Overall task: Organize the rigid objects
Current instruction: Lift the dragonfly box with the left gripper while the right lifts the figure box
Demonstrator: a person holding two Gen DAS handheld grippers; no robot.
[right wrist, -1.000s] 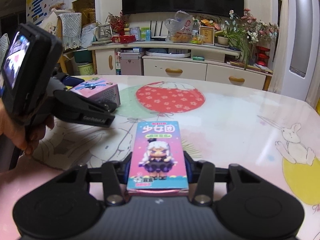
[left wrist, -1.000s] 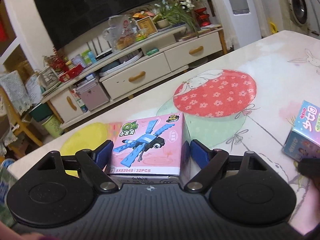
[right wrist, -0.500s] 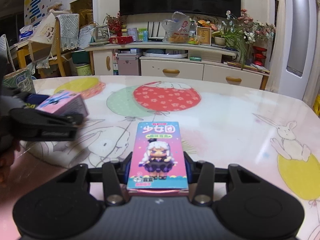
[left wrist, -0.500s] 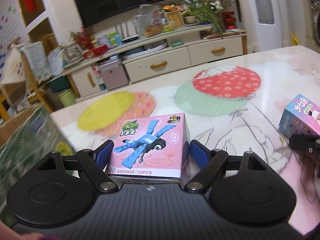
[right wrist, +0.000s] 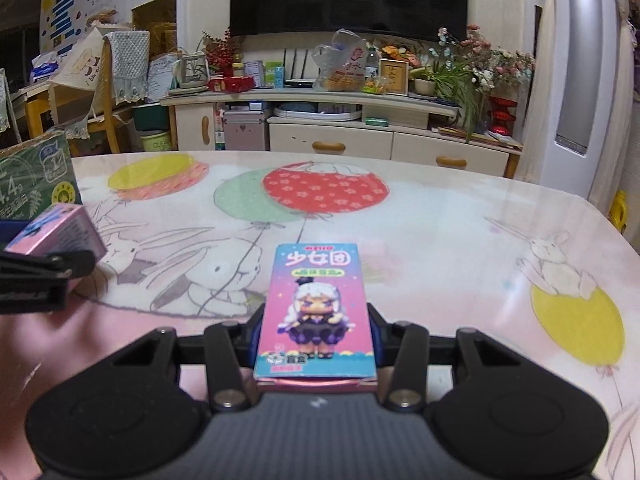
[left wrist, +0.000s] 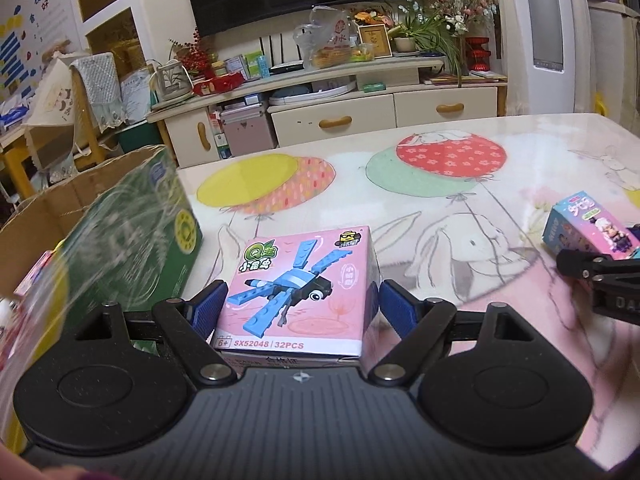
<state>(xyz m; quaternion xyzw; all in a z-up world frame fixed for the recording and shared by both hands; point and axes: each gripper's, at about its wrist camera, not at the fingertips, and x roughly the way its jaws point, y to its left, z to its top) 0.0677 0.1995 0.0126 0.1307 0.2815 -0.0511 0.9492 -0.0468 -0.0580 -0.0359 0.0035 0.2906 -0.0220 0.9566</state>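
My left gripper (left wrist: 298,306) is shut on a pink dragonfly brick box (left wrist: 298,292) and holds it above the table, near the left edge. My right gripper (right wrist: 316,330) is shut on a tall blue-and-pink doll box (right wrist: 316,312) over the table's front. The doll box also shows at the right of the left wrist view (left wrist: 588,226), and the pink box at the left of the right wrist view (right wrist: 60,232). An open green-sided cardboard carton (left wrist: 120,240) stands left of the pink box; it also shows in the right wrist view (right wrist: 36,180).
The table (right wrist: 440,220) has a cloth printed with balloons and rabbits. Something pink and blurred lies in the carton (left wrist: 32,280). A TV cabinet (right wrist: 340,120) and chairs stand beyond the far edge.
My left gripper has swung left with the pink box, bringing the carton into view beside it. My right gripper has barely moved with the doll box.
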